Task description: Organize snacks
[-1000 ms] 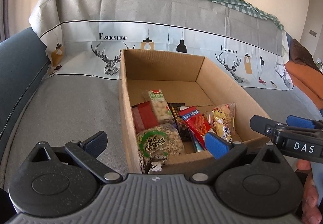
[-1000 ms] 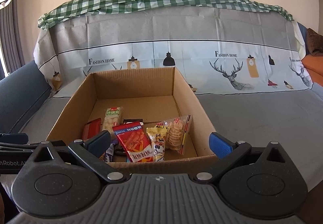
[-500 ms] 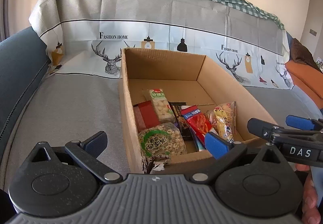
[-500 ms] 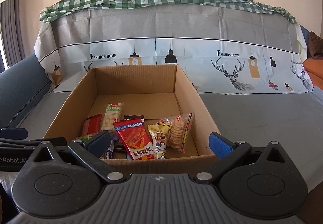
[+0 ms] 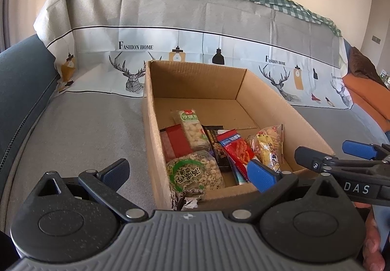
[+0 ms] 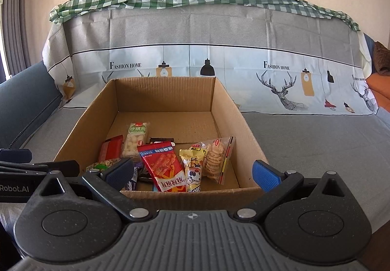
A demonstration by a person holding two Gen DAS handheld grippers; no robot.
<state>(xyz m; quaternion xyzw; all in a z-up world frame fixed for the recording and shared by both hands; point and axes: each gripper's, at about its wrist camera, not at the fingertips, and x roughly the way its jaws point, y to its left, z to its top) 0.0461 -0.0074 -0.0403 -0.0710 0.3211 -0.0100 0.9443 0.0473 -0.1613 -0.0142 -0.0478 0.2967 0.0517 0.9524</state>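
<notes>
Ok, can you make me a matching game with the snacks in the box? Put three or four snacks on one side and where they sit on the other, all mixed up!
Snacks:
1. round green-labelled bag of nuts
2. clear bag of round biscuits
3. red packet with a blue top strip
4. long pale pack with a green label

Places in the brown cardboard box:
A. farthest back of the four
B. near left corner
C. rightmost of the four
D. middle of the pile, near the front wall

Pairs: 1-B, 2-C, 3-D, 4-A
</notes>
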